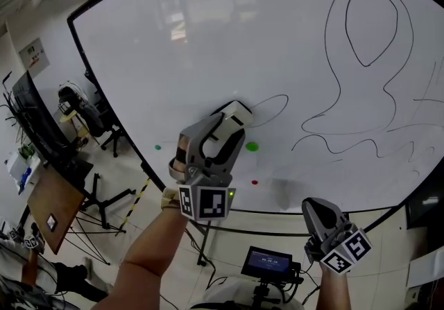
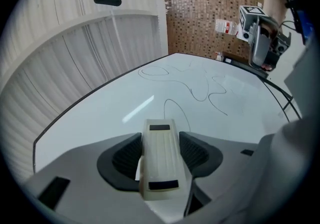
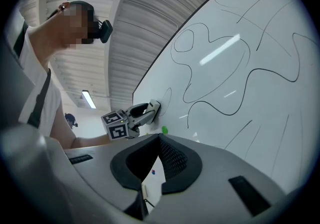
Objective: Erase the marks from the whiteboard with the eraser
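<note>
Left tongs [image 1: 225, 128] clamped on eraser [image 2: 160, 158]; eraser's end is against whiteboard [image 1: 208, 38], just above green dot [image 1: 252, 146]. Right tongs [image 3: 159, 160] closed, empty, near whiteboard's lower edge. Black lines [image 1: 374, 93] lie right of eraser.

L gripper [image 1: 231, 121] is up front on an outstretched bare forearm [image 1: 149, 260], jaws clamped either side of the eraser [image 1: 237, 109], marker cube facing back twd the head cam. R gripper [image 1: 313, 206] sits lower & well off to the right, tips angled up-left. Its jaws meet tip to tip w/ nothing between.
</note>
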`<move>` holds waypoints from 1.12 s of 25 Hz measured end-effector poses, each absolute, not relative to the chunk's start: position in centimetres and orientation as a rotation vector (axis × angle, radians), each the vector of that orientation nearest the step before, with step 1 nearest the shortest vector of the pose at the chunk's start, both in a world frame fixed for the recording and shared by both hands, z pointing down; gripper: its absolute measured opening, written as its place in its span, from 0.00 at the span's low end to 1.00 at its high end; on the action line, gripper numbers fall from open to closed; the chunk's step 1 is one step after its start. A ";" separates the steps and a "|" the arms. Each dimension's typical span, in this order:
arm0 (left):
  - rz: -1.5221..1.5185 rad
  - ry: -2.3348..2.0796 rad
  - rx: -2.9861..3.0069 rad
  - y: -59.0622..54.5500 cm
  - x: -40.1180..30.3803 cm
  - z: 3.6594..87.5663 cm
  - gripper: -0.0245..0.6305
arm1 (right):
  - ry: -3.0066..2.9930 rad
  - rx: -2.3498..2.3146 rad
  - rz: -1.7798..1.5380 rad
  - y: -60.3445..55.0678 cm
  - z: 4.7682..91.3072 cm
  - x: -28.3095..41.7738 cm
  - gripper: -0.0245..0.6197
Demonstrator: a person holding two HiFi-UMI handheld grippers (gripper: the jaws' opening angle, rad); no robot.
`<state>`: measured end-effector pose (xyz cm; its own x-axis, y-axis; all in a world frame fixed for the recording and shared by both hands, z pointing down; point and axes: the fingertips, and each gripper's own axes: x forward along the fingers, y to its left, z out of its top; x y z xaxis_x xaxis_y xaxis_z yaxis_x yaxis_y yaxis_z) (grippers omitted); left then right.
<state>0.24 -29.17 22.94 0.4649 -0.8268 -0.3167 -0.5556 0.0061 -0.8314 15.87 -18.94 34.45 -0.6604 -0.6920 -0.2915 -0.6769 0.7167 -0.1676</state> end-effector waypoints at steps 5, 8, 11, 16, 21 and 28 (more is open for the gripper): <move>-0.333 1.140 -1.646 -28.6 4.4 20.3 0.46 | 2.564 -1.094 -0.053 -18.5 34.2 17.5 0.06; -0.324 1.092 -1.650 -28.2 6.8 18.3 0.46 | 2.549 -1.106 -0.047 -18.2 34.1 18.3 0.06; -0.309 1.033 -1.640 -27.9 9.3 16.9 0.46 | 2.538 -1.115 -0.041 -17.9 34.2 19.1 0.06; -0.390 0.932 -1.519 -27.5 12.2 17.6 0.46 | 2.520 -1.129 -0.039 -17.5 34.4 20.1 0.06; -0.493 0.838 -1.500 -27.5 12.0 22.2 0.46 | 2.521 -1.134 -0.035 -17.3 34.6 20.1 0.06; -0.572 0.847 -1.500 -28.1 7.3 26.1 0.46 | 2.543 -1.112 -0.038 -17.4 34.5 18.6 0.06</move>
<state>7.31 -28.14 26.08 0.6063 -0.7847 -0.1293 -0.1732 0.0284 -0.9845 18.60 -17.42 34.54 -0.6236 -0.7147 -0.3168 -0.7049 0.6893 -0.1675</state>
